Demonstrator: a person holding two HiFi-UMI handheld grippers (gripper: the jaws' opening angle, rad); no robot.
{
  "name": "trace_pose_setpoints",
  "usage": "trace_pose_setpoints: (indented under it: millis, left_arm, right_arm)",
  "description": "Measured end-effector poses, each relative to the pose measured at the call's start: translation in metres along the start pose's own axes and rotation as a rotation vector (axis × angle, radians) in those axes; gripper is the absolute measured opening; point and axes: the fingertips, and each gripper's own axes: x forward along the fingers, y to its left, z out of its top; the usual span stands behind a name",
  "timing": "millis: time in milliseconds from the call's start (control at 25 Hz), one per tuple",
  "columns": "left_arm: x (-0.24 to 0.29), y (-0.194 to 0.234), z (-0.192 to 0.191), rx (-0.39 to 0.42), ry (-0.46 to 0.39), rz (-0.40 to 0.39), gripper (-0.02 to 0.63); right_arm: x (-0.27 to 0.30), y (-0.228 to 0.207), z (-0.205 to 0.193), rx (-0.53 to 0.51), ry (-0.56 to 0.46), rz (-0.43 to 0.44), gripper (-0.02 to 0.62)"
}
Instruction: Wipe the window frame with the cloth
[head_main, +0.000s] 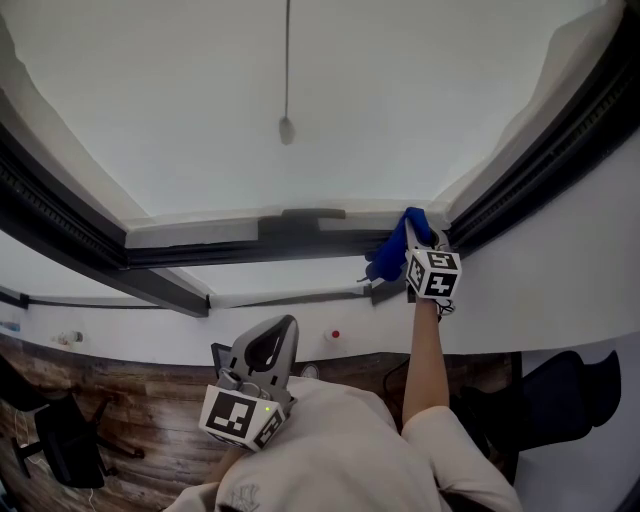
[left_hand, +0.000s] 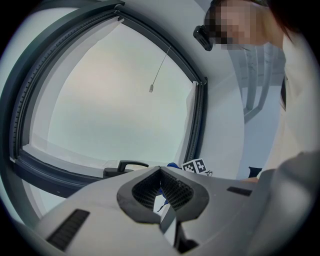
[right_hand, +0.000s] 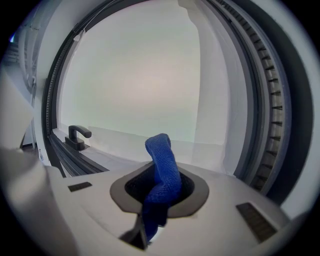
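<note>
Currently your right gripper (head_main: 420, 245) is clamped shut on the blue cloth (head_main: 395, 252), with your arm (head_main: 425, 350) stretched out ahead of you. The right gripper view shows the cloth pinched between the jaws, with a rolled end standing up past the tips and the rest trailing back toward the camera. Just beyond those tips lies the dark lower rail of the window frame (head_main: 250, 250), and the cloth sits at the corner where that rail meets the upright side of the frame, which runs close along the gripper's right. From the head view the cloth looks to be against the rail, though you cannot be sure of contact.

Off to that gripper's left, well along the rail, is the dark window handle (right_hand: 77, 135). A thin cord with a small pull (head_main: 287, 128) hangs in front of the pale pane, far ahead of both grippers.

Your left gripper (head_main: 278, 338) is held low and close to your chest, well back from the frame. Its jaws are together at the tips and hold nothing. Past them its own view catches the right gripper's marker cube (left_hand: 195, 166) and a bit of the blue cloth.
</note>
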Motion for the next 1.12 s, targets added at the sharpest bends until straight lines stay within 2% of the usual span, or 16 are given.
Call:
trace_pose_setpoints:
  millis: [560, 840, 1000, 1120]
  left_arm:
    - [0.014, -0.008, -0.003, -0.003, 0.013, -0.014, 0.009]
    - [0.013, -0.011, 0.001, -0.006, 0.015, -0.03, 0.009]
    - [0.003, -0.004, 0.005, -0.013, 0.006, -0.023, 0.009]
    - [-0.006, 0.003, 0.002, -0.005, 0.023, -0.027, 0.009]
  right_arm:
    - [-0.006, -0.05, -0.008, 0.024, 0.007, -0.076, 0.061]
    - [-0.007, -0.061, -0.009, 0.015, 0.029, -0.114, 0.061]
    - [-0.023, -0.039, 0.005, -0.03, -0.019, -0.121, 0.061]
    - [-0.041, 0.013, 0.028, -0.077, -0.118, -0.068, 0.061]
